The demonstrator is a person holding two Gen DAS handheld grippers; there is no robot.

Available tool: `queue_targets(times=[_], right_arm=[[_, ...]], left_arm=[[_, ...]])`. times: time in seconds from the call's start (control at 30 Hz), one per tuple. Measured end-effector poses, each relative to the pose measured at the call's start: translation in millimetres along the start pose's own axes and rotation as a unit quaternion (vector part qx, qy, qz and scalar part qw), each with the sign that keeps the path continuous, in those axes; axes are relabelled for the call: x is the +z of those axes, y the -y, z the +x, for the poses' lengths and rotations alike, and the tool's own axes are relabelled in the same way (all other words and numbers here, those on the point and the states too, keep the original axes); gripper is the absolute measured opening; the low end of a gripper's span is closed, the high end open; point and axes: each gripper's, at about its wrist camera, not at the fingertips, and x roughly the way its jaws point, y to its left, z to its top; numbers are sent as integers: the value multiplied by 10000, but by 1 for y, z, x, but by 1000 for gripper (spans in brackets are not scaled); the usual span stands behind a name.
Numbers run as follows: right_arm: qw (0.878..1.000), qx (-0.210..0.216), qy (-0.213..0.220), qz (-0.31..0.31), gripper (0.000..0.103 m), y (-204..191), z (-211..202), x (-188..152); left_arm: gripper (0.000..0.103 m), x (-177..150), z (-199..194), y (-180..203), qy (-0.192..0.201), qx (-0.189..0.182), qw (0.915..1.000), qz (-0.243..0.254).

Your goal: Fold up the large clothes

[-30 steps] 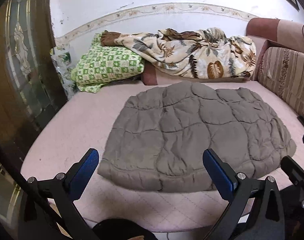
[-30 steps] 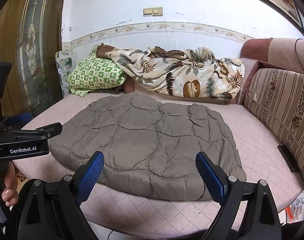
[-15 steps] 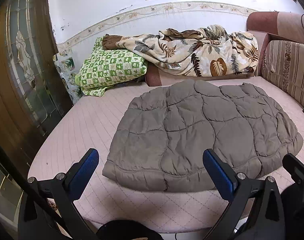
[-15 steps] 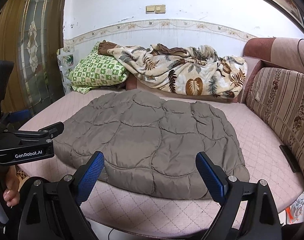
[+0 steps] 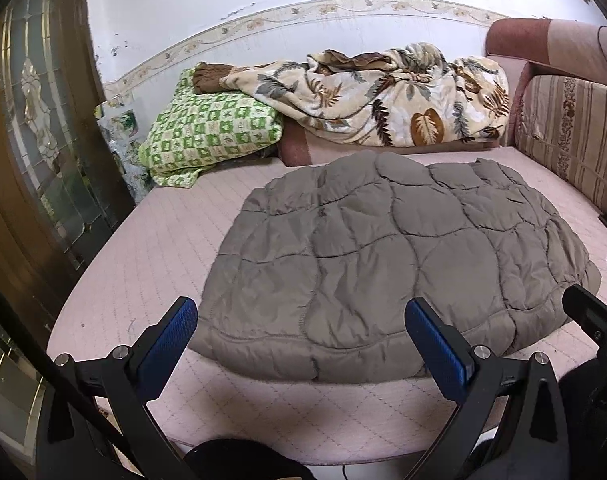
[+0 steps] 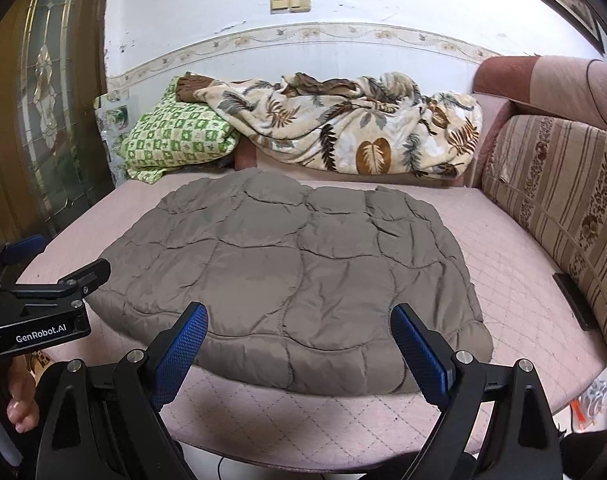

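A grey-brown quilted padded garment [image 5: 387,256] lies flat on the pink bed; it also shows in the right wrist view [image 6: 291,272]. My left gripper [image 5: 301,332] is open and empty, held just in front of the garment's near edge, toward its left half. My right gripper [image 6: 299,340] is open and empty, held in front of the near edge, toward the middle. Neither touches the cloth. The left gripper's body [image 6: 43,312] shows at the left of the right wrist view.
A green checked pillow [image 5: 211,132] and a leaf-print blanket [image 5: 387,96] lie at the back of the pink mattress [image 5: 159,248]. A striped sofa back [image 6: 559,200] runs along the right. A glass-panelled wooden door [image 5: 31,152] stands left. A dark flat object [image 6: 575,300] lies at the right edge.
Both grippers have drifted slightly; the garment looks a little closer and more centred in each view. The jaws stayed open. The garment has not moved.
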Motion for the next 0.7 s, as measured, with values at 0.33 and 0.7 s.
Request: queue_targets(times=[0.33, 0.7], right_arm=[[9997, -200, 89, 82, 95, 14, -14, 3], [9989, -325, 275, 219, 95, 21, -34, 11]], left_arm=[[103, 3, -15, 29, 206, -266, 9988, 347], [103, 4, -33, 40, 427, -306, 9973, 522]])
